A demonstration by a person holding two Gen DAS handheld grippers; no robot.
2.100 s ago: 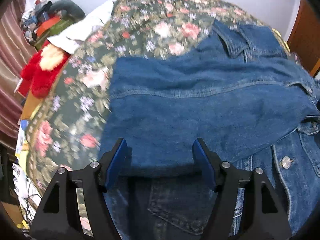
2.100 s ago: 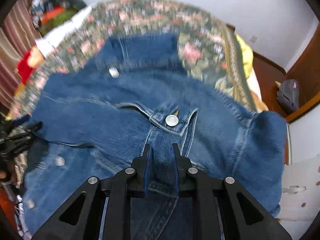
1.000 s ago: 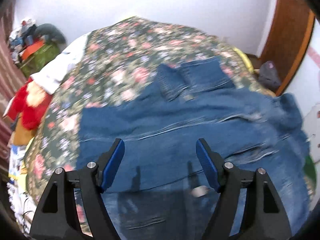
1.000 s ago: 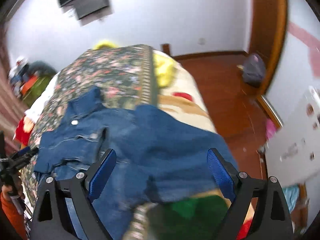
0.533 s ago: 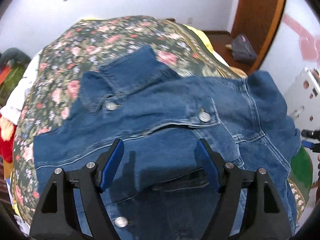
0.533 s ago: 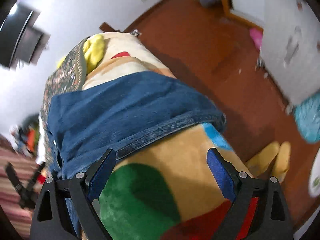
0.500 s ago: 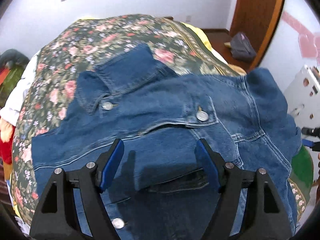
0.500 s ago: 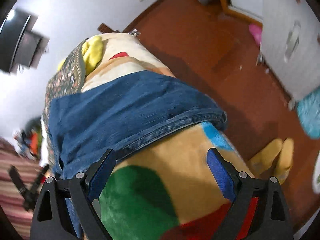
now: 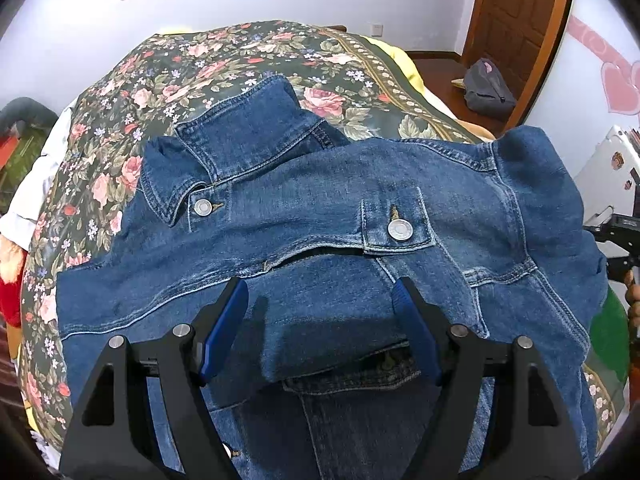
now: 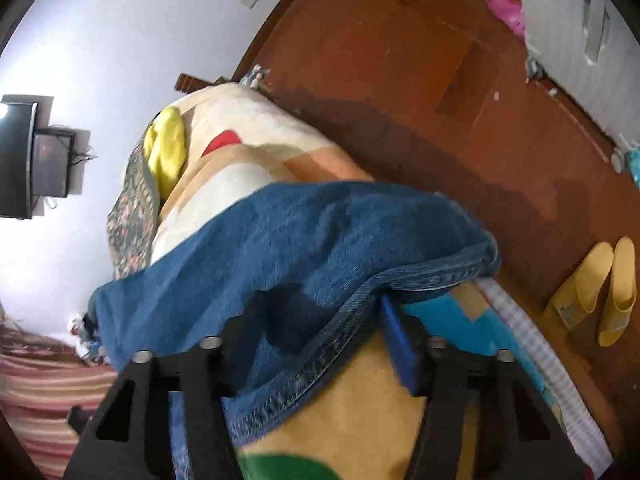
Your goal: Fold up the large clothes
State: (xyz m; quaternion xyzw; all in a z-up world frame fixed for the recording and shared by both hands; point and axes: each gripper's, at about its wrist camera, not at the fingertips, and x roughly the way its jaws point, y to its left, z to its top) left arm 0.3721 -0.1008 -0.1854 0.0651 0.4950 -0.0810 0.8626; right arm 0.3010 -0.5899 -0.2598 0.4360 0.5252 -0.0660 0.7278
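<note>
- at the far left of the left wrist view, a red and cream plush toy point(image 9: 10, 280) is lying at the edge of the bed, beside a white cloth point(image 9: 38, 184).
- a dark green bedspread with pink roses point(image 9: 224, 60) is covering the bed and carrying the blue denim jacket point(image 9: 320, 232), which is lying front up across it, collar toward the far wall.
- the left hand-held gripper point(image 9: 320, 328) is hovering over the jacket's lower front with its blue-padded fingers point(image 9: 224, 328) spread wide, gripping nothing.
- two silver snap buttons are showing, one by the collar point(image 9: 203, 207) and one on the chest pocket flap point(image 9: 401, 230).
- right of the bed, a grey bag point(image 9: 488, 92) is sitting on the floor by a brown wooden door point(image 9: 520, 20).
- in the right wrist view, the jacket's right side point(image 10: 304, 256) is hanging over the bed's edge on a cream, orange and green blanket point(image 10: 360, 420).
- the right hand-held gripper point(image 10: 320, 340) is standing open around the jacket's stitched hem, with the denim lying between the fingers; whether they are touching it i cannot tell.
- farther right, a pair of yellow slippers point(image 10: 596, 292) is lying on the red-brown wooden floor point(image 10: 400, 60).
</note>
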